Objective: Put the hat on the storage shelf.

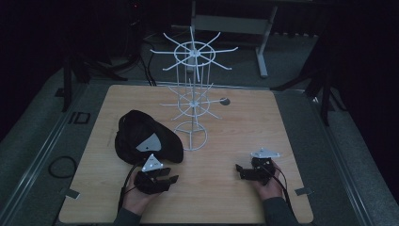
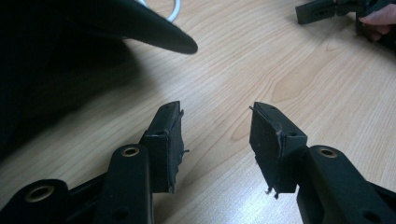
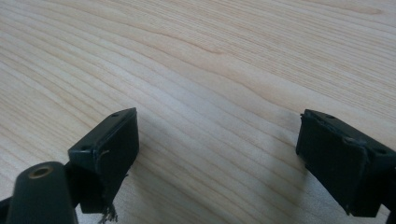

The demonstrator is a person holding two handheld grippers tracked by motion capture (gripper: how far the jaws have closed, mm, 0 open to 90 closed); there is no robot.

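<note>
The left claw (image 1: 162,175) stands partly open with nothing between its jaws, and the one black cap (image 1: 146,136) lies just ahead of it and to its left on the wooden surface (image 1: 235,127). The right claw (image 1: 242,170) gapes wide and empty, well apart from the cap. To take the cap well, the left claw should probably slide low onto the brim (image 2: 159,32) and close there, not on the soft crown. One white wire rack (image 1: 192,94) stands beyond the cap, its hooks bare.
</note>
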